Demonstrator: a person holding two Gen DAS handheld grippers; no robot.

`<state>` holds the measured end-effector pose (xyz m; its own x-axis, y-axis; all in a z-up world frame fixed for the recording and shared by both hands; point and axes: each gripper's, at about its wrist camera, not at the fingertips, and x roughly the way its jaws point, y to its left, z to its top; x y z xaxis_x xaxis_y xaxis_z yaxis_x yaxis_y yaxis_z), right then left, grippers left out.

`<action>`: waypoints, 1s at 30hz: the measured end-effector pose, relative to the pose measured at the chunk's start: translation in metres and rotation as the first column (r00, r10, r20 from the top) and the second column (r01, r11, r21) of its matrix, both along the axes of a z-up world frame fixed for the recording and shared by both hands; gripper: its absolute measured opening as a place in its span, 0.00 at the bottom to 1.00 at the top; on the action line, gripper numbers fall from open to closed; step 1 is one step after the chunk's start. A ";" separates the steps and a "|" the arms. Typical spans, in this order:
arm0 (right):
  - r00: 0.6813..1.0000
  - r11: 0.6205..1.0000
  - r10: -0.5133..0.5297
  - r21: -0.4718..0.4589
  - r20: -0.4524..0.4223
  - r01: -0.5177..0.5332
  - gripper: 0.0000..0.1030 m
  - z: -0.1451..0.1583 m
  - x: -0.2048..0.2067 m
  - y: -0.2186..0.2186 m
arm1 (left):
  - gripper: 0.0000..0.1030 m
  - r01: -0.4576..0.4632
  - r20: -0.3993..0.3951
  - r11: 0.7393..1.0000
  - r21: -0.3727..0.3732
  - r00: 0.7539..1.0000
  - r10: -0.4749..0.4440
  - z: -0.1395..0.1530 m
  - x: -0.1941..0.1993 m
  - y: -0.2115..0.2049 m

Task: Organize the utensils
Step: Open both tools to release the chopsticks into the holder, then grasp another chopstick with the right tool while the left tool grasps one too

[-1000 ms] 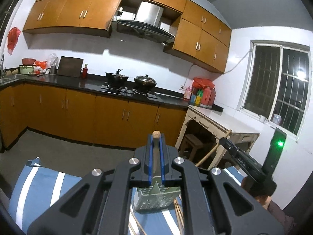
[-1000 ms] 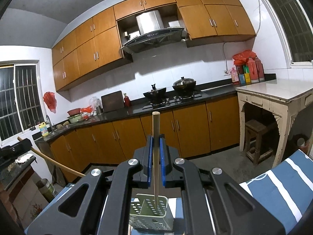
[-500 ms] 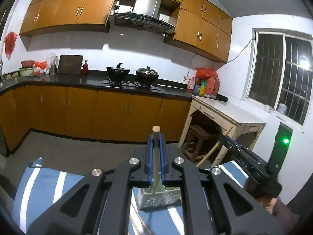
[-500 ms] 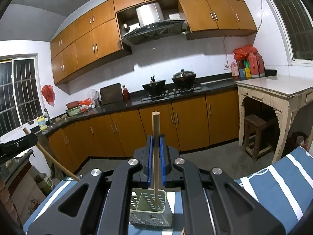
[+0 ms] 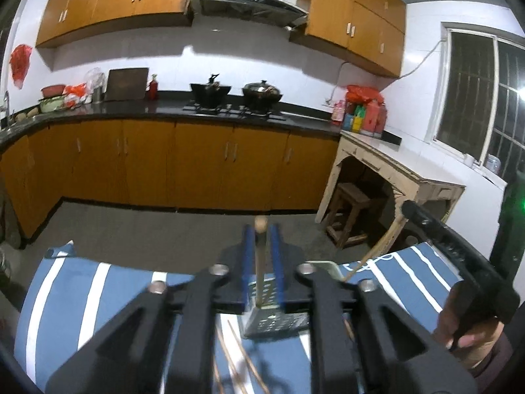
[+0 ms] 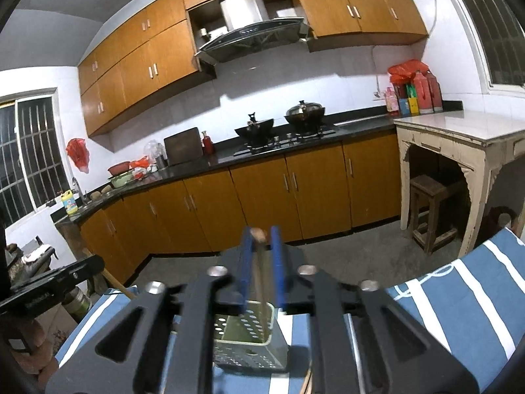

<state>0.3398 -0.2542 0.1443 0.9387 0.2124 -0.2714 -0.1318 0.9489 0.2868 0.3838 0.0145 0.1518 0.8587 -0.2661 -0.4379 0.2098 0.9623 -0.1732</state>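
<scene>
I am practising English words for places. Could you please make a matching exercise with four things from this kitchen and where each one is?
Things:
1. perforated holder
2. wooden stool
3. lidded pan
4. red bag

Places:
A. under the pale table
B. hanging on the wall
C. on the striped cloth
D. on the stove

Pairs: 1-C, 2-A, 3-D, 4-B
</scene>
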 end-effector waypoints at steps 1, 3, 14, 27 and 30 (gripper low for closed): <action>1.000 1.000 -0.008 0.009 0.001 0.008 0.41 0.000 0.000 0.000 | 0.31 -0.012 -0.001 1.000 -0.006 1.000 0.012 -0.001 0.000 0.005; 1.000 0.999 -0.020 0.030 0.012 0.019 0.44 0.001 -0.004 -0.005 | 0.35 -0.028 0.000 0.999 -0.020 1.000 0.028 -0.002 -0.003 0.013; 0.995 0.997 -0.073 0.012 0.072 0.072 0.46 0.011 -0.051 -0.021 | 0.52 -0.133 0.080 0.986 -0.102 0.987 0.141 0.002 -0.052 0.063; 0.903 0.992 -0.117 -0.014 -0.414 0.122 0.44 -0.151 -0.058 -0.053 | 0.61 -0.296 -0.202 0.952 0.073 0.931 0.305 -0.136 -0.086 0.121; 0.868 0.998 -0.066 -0.024 -0.493 0.062 0.36 -0.174 -0.047 -0.035 | 0.57 -0.275 -0.284 0.957 0.088 0.914 0.288 -0.165 -0.082 0.119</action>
